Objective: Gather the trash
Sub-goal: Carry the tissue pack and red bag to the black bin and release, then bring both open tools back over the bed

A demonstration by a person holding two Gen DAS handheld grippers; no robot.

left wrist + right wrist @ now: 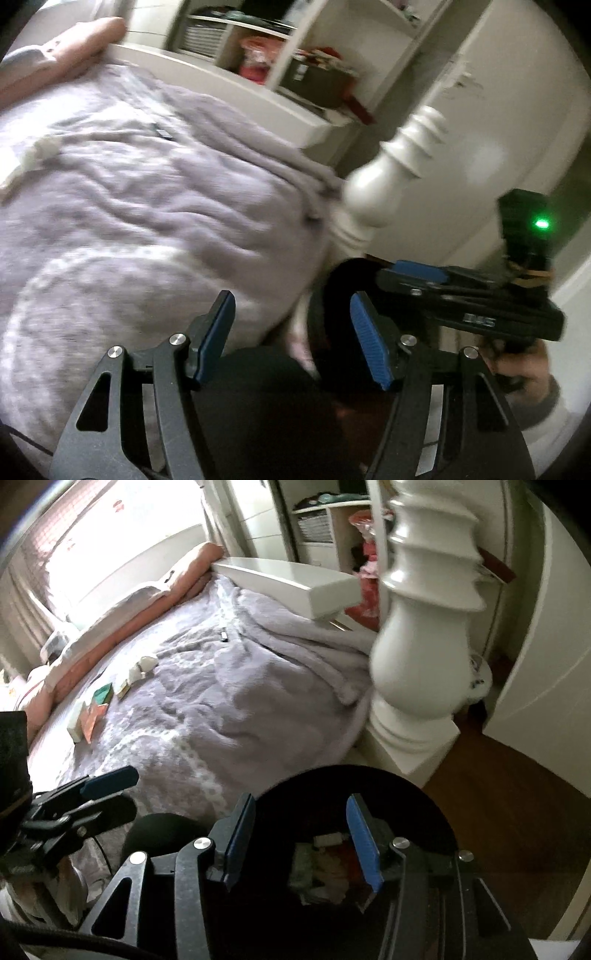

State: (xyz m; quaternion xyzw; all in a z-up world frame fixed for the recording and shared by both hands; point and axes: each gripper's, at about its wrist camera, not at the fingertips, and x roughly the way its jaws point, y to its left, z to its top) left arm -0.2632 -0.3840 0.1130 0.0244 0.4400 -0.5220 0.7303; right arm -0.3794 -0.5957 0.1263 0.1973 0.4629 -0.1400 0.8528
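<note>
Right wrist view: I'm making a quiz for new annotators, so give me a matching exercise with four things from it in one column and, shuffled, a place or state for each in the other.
Things
1. black bin
2. scraps of trash
3. white bedpost
4. right tool

Places or states
A. at the corner of the bed, beside the wooden floor
B. open, held over the bin's mouth
C. lying in a row on the lilac blanket
D. at the foot of the bed, with trash already inside

Pairs: 1-D, 2-C, 3-A, 4-B
</note>
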